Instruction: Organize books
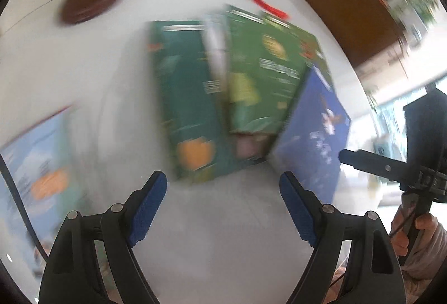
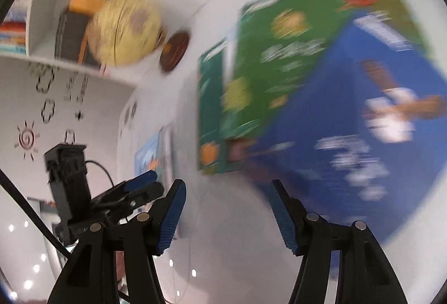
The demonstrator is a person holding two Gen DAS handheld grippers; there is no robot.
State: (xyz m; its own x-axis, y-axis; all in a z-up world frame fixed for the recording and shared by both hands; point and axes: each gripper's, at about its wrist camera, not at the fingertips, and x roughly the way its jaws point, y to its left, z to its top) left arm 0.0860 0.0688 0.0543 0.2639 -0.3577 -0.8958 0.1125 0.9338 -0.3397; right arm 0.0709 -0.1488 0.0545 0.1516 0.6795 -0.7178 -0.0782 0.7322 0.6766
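Both views were heavily smeared by motion blur, so fine detail could not be read. The left gripper [image 1: 223, 178] was seen at the bottom of its frame with its jaws set wide apart and nothing between the blue pads [image 1: 148, 209]; the right gripper [image 2: 226, 192] was likewise seen parted, somewhat less widely, and empty. On the white table [image 1: 97, 86] 3 overlapping books were laid flat near the centre of the left wrist view: a teal book [image 1: 184, 97] at the left, a green book [image 1: 259, 75] partly on top of it, and a blue book [image 1: 315, 136] overlapping the green one at the lower right. A 4th, light blue book [image 1: 36, 170] was seen well apart at the lower left edge. A globe [image 2: 125, 30] on a dark base [image 2: 174, 51] was seen at the upper left of the right wrist view, before shelves of books. The step in hand was judged to be an approach to the pile, with no book yet touched. It would be done best if the blue book, lying uppermost, were taken 1st by a free edge, with the jaws straddling its thin side. Its long axis was seen to run from the upper part of the frame to the lower, tilted slightly; the teal and green books were seen to run roughly alike, fanned a little.
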